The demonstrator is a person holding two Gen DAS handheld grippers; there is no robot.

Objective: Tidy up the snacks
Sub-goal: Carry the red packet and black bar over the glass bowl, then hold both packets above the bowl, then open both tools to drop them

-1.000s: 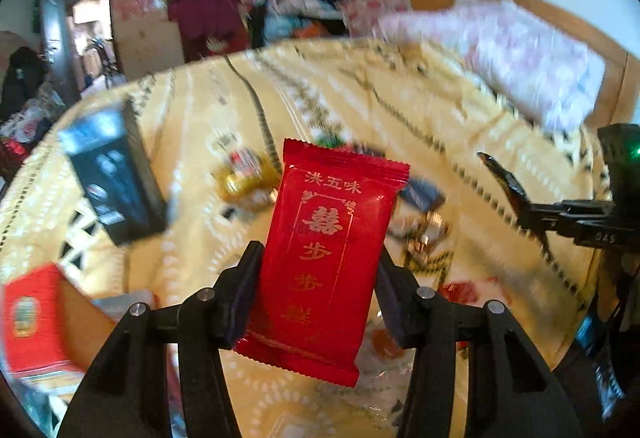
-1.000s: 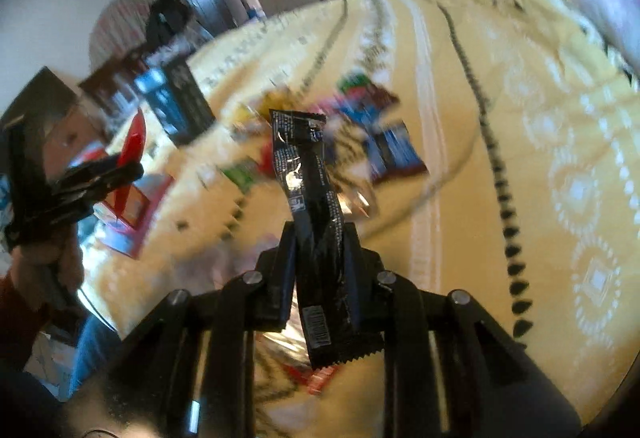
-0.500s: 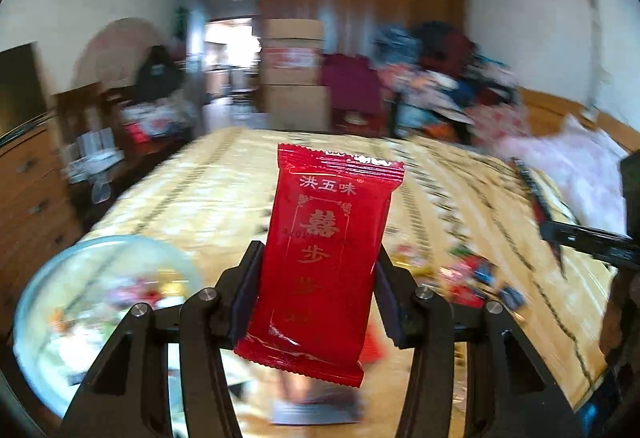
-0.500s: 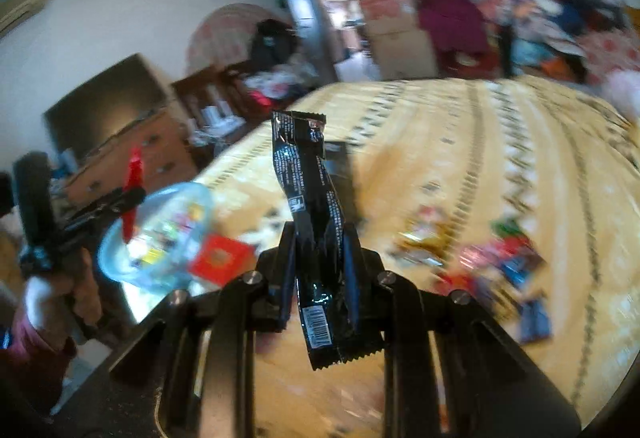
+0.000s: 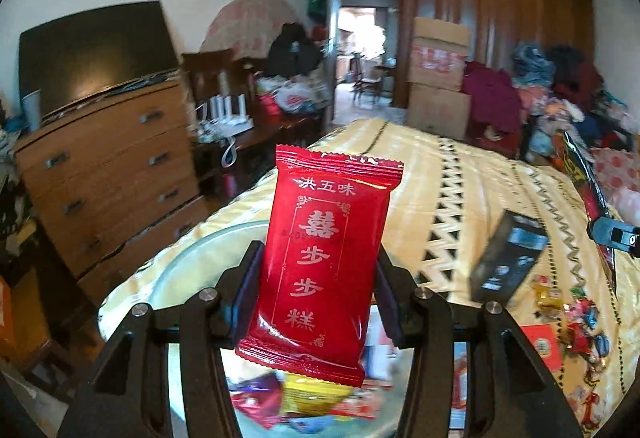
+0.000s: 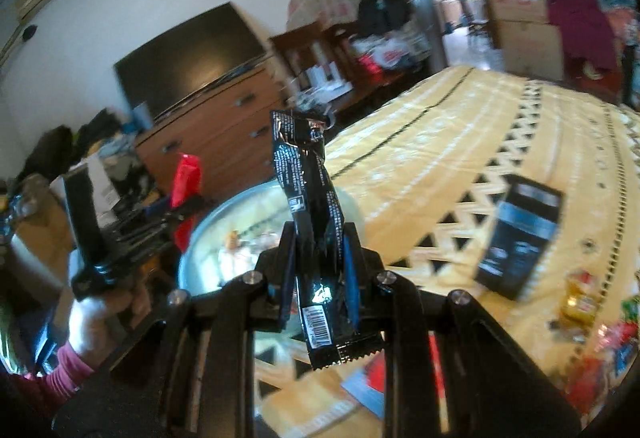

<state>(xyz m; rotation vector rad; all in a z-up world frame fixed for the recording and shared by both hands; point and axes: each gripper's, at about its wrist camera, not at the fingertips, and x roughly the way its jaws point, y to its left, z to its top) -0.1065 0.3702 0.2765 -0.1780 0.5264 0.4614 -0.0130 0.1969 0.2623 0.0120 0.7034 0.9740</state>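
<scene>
My left gripper (image 5: 316, 258) is shut on a red snack packet (image 5: 320, 278) with gold lettering, held upright. Below it lies a glass bowl (image 5: 188, 262) with several wrapped snacks (image 5: 304, 402) inside. My right gripper (image 6: 320, 238) is shut on a long black snack packet (image 6: 308, 197), also upright, just in front of the same bowl (image 6: 200, 258). In the right wrist view, the left gripper (image 6: 172, 215) and its red packet (image 6: 186, 177) hang over the bowl's left side. At the right edge of the left wrist view, the right gripper (image 5: 612, 234) shows with its black packet (image 5: 580, 173).
A black box (image 5: 508, 258) stands tilted on the yellow patterned bedspread (image 5: 460, 173). Loose snacks (image 5: 580, 322) and a red card (image 5: 544, 346) lie to the right. A wooden dresser (image 5: 108, 177) with a TV stands beyond the bed's corner. A hand (image 6: 104, 310) in a pink sleeve holds the left gripper.
Both grippers swung away from the loose snacks on the bed toward the glass bowl at the bed's corner, each keeping its packet. The dresser and TV came into view.
</scene>
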